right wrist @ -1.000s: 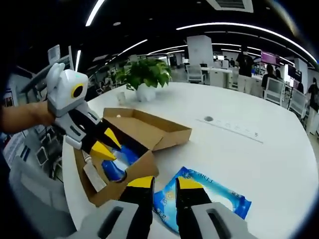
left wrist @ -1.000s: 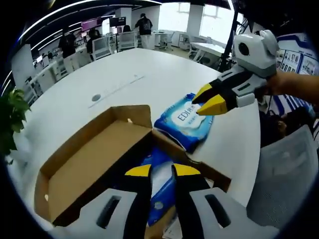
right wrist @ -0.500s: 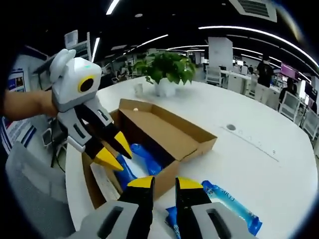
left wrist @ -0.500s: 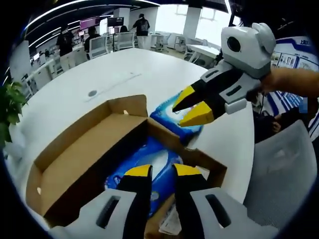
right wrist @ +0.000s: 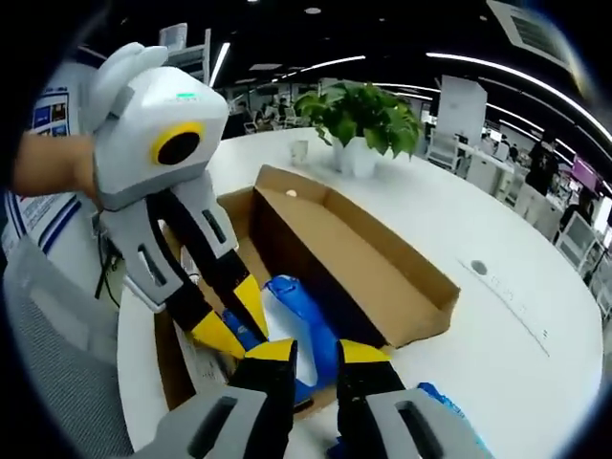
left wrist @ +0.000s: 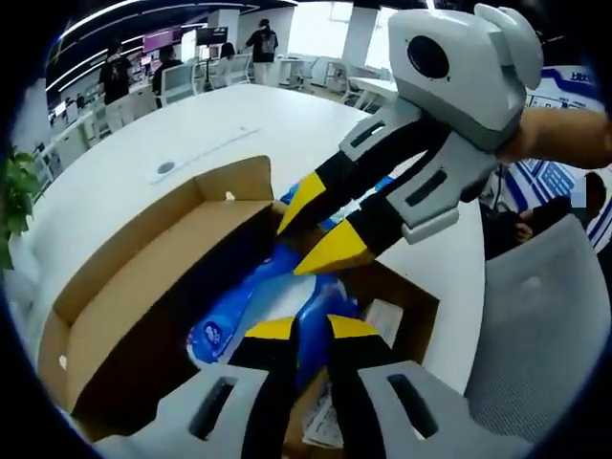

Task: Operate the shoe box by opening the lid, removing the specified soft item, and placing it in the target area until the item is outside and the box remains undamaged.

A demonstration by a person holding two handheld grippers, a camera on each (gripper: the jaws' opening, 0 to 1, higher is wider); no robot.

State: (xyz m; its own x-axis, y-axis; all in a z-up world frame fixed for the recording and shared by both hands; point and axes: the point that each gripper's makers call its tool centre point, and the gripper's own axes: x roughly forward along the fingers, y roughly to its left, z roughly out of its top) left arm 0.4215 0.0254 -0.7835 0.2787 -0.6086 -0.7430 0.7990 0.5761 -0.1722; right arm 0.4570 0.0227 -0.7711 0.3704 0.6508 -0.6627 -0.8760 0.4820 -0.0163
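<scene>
Left gripper view: big change vs a sec ago — right gripper was out over the bench above a blue wipes pack lying there, jaws parted; it's since swung back and now hangs over the shoe box, yellow tips dipping at the box's far edge. That first pack is mostly hidden behind the right gripper, just a blue sliver beside the box. Means (my read) one soft item is already out and set down, and the hands are going back in for the next.

Second blue pack lies inside the box, along its length, crumpled. Lid is folded fully open, flat to one side, cardboard looks intact, no tears I can see. White paper slip in the box corner near the pack.

Left gripper sits low over the near end of the box, tips just at the pack's near end; jaws close together w/ only a narrow gap, nothing between them. Can't tell if tips touch the pack.

Right gripper view: right gripper jaws also near-closed, empty, right above the blue pack, which runs away from the tips into the box. Left gripper comes in from the side, yellow tips down inside the box just beside the pack. Corner of the removed pack shows on the bench past the box wall. Potted plant further back, well apart.
</scene>
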